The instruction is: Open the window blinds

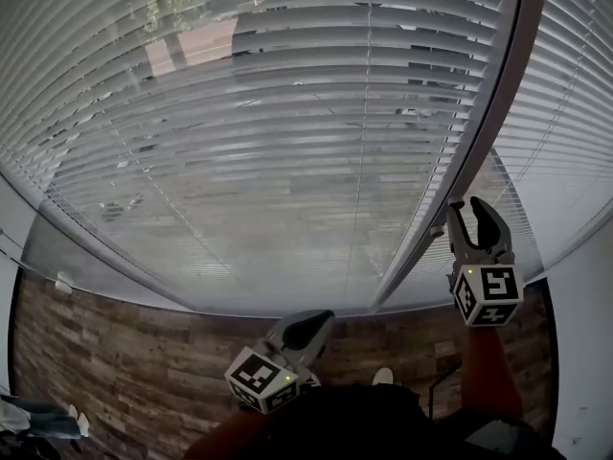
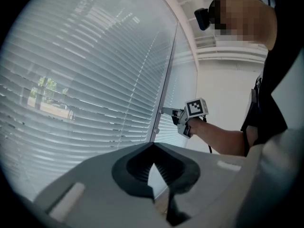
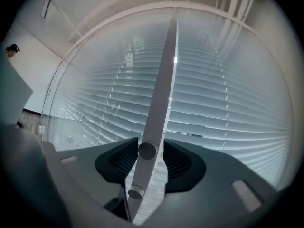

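Note:
White slatted blinds (image 1: 287, 113) hang lowered over a wide window, their slats partly tilted so the street shows through. A grey upright frame post (image 1: 479, 132) separates them from a second blind (image 1: 565, 142) on the right. My right gripper (image 1: 474, 214) is raised against the post's lower part and is open. In the right gripper view, the round end of a thin rod (image 3: 147, 150) sits between the jaws of my right gripper (image 3: 151, 148), in front of the post (image 3: 161, 89). A second round end (image 3: 135, 192) sits lower. My left gripper (image 1: 311, 322) hangs low, shut and empty.
A wood-pattern floor (image 1: 115, 353) runs below the window. Someone's shoes (image 1: 77, 420) stand at the lower left. A white wall (image 1: 584, 353) closes the right side. The left gripper view shows the blinds (image 2: 85, 80) and my right gripper (image 2: 165, 111) at the post (image 2: 166, 80).

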A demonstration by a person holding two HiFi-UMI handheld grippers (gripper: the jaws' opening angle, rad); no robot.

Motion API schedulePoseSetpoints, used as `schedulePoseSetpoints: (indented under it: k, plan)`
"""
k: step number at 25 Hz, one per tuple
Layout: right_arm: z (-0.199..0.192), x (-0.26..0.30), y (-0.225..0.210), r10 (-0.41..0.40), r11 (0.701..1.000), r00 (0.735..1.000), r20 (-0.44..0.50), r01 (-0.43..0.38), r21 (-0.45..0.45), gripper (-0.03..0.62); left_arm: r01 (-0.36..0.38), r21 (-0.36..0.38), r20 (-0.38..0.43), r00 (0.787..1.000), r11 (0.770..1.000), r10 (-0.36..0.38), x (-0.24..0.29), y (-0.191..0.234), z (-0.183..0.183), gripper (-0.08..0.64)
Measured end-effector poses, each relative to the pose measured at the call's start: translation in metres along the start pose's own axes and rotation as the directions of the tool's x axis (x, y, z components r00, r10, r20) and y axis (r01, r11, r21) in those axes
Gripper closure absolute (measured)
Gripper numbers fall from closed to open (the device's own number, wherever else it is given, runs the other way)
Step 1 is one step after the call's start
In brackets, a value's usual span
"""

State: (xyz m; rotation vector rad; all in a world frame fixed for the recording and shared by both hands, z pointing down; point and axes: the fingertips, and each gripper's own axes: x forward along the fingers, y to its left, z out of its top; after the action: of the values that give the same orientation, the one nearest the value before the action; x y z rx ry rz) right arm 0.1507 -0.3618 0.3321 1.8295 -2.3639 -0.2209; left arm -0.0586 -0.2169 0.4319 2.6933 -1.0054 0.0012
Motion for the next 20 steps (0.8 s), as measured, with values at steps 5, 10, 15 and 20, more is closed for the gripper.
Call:
schedulePoseSetpoints:
  k: [5,10,15,20]
  plan:
    - [-0.007,0.003,0.002,0.004,1.000,1.000,-0.014,-0.003,0.023,0.414,-0.003,0.004,0.000,1.000,1.000,0.003,-0.001,0.001,-0.001,0.560]
    - [-0.013,0.006,0.002,0.007,0.999,1.000,-0.026,-0.005,0.047,0.419,-0.002,0.000,-0.011,1.000,1.000,0.002,0.000,0.001,-0.003,0.560]
    - [-0.014,0.006,0.006,0.012,0.999,0.999,-0.034,-0.010,0.047,0.433,0.011,0.004,0.000,1.000,1.000,-0.011,0.001,-0.001,-0.006,0.560]
    - [-0.012,0.009,0.003,0.010,0.999,0.999,-0.044,-0.008,0.038,0.445,0.005,0.004,0.000,1.000,1.000,-0.005,0.004,-0.001,0.000,0.560]
